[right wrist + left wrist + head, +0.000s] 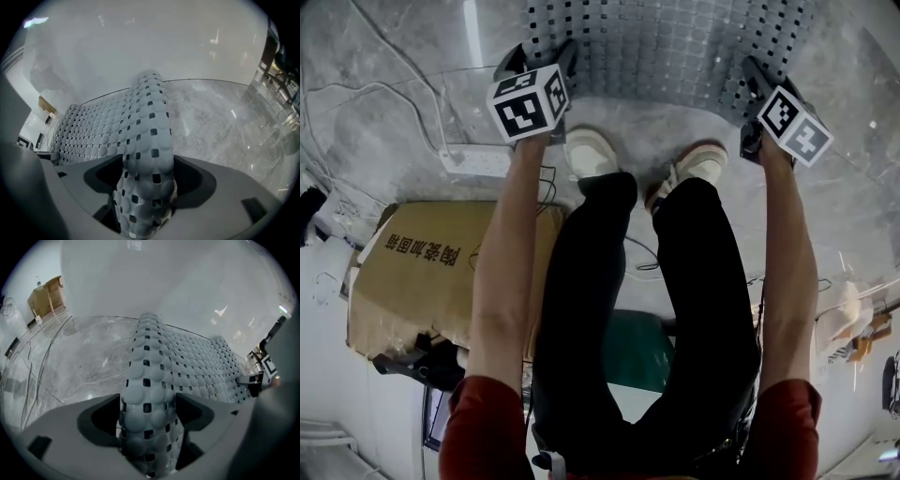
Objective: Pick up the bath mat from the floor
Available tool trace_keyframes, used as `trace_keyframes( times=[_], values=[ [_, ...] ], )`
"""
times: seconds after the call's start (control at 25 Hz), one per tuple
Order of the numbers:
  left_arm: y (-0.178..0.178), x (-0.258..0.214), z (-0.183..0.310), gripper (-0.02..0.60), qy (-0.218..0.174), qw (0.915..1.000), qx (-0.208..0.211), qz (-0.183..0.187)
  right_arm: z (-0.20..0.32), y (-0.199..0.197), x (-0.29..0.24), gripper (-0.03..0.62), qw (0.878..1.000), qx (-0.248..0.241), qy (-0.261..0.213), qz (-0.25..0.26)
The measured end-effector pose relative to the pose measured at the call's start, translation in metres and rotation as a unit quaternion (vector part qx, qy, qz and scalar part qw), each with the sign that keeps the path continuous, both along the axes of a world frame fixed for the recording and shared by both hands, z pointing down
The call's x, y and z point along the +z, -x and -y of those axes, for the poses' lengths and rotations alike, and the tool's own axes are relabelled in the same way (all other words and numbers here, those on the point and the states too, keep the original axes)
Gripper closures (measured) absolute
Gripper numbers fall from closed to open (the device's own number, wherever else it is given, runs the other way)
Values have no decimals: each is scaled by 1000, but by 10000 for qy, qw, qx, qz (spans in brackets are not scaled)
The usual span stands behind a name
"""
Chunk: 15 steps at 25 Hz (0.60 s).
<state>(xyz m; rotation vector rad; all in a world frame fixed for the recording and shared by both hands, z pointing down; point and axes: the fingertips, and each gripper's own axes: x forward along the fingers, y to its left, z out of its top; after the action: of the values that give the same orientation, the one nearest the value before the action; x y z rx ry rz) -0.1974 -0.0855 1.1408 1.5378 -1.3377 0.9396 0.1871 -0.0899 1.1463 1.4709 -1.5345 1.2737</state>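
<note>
Here left gripper [147, 420], right gripper [146, 185] clamp bath mat [666, 47] near Chinese-lettered carton [417, 277].

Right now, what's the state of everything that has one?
mat, spread on the floor, near corners pinched up
left gripper, shut on mat
right gripper, shut on mat

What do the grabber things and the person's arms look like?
The left gripper and right gripper are dark grey, each with two chunky jaws and a white cube printed with black square markers. The person wears short dark-red sleeves, black trousers and pale shoes.
</note>
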Motion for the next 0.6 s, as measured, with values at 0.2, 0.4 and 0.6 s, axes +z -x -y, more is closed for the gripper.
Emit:
trace_keyframes(
  times=[0.2, 0.4, 0.6],
  values=[
    [0, 0, -2, 215, 118, 9998, 103, 124, -1, 4, -3, 273, 10000, 12, 32, 94],
    [-4, -5, -4, 249, 312, 9993, 146, 108, 0, 10, -10, 331, 9996, 37, 33, 287],
    [-17, -13, -8, 310, 384, 9992, 44, -30, -3, 17, -20, 401, 9995, -9, 42, 311]
  ],
)
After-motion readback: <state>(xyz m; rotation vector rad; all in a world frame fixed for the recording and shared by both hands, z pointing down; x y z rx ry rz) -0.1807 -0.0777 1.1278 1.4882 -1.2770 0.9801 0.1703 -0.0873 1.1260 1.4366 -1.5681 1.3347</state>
